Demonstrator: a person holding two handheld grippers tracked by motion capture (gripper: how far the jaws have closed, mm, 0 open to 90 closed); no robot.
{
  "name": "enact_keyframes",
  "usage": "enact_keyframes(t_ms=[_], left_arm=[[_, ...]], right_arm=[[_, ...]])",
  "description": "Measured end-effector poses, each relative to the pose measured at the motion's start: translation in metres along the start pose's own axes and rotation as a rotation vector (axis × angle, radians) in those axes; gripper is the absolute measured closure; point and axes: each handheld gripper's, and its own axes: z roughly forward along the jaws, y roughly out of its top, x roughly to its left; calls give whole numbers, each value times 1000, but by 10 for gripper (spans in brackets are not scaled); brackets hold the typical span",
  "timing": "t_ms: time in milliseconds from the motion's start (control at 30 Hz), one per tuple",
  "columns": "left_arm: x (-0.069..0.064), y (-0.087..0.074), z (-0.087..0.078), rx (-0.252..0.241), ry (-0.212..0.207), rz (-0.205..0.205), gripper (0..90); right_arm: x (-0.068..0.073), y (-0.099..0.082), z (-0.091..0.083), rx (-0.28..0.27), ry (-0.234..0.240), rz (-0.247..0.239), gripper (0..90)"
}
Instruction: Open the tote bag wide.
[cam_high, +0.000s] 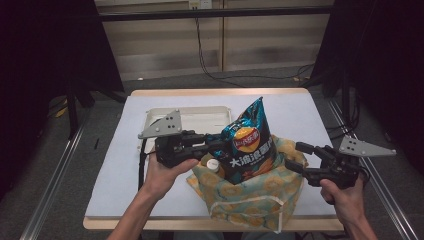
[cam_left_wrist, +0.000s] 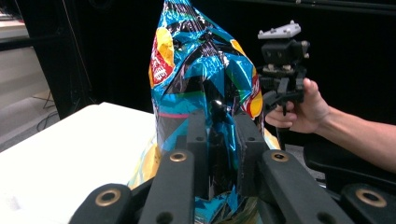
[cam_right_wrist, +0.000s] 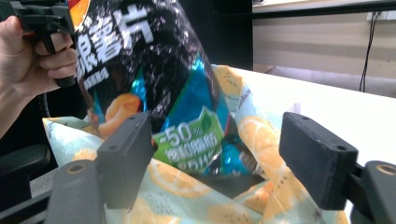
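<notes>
White table (cam_high: 150, 175): left claw (cam_left_wrist: 223, 135) grips chip bag (cam_left_wrist: 201, 70); high view shows right claw (cam_high: 296, 157) wide.

The high view looks forward and down from above the near edge of the surface (cam_high: 150, 200), taking in all of it. The left gripper view sits close behind its jaws, facing the chip bag (cam_left_wrist: 201, 84) — the right gripper view faces it from the opposite side, equally near. All three share that bag.
</notes>
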Motion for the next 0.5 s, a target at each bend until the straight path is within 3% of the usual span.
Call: enact_keyframes(t_ms=[500], left_arm=[[6,27,-11,-24,-19,19,796]], right_arm=[[-3,-10,-12,-25,-41,-1,66]])
